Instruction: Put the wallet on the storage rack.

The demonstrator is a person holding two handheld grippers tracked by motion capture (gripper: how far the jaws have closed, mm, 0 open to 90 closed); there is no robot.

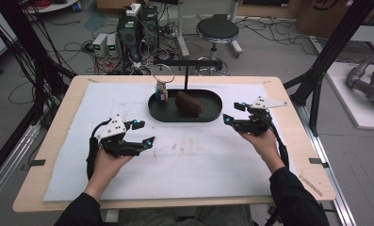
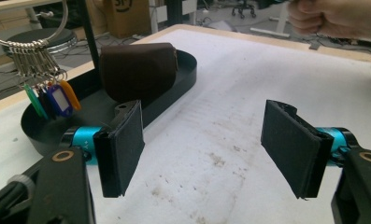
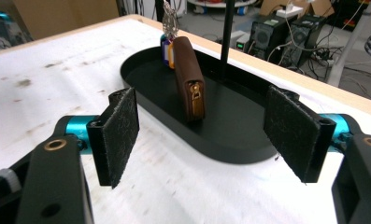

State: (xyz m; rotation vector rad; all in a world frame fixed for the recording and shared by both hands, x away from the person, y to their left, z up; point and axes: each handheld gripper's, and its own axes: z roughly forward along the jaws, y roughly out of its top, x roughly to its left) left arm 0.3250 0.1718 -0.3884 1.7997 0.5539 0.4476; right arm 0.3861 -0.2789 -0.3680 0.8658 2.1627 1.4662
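The worktop (image 1: 184, 155) is white with a black tray (image 1: 152, 109) at 12 o'clock. The brown pouch (image 1: 188, 104) already stands in the tray — the job looks nearly done. It is dark, soft, with a gold zip. Both jaws are apart and hold nothing: left hand-held gripper (image 1: 144, 133) and right hand-held gripper (image 1: 233, 112).

Left gripper (image 1: 142, 133) sits at the lower left of the high view, jaws spread wide and empty. Right gripper (image 1: 234, 113) sits right of centre, jaws likewise apart, nothing between them; both forearms enter from the bottom edge.
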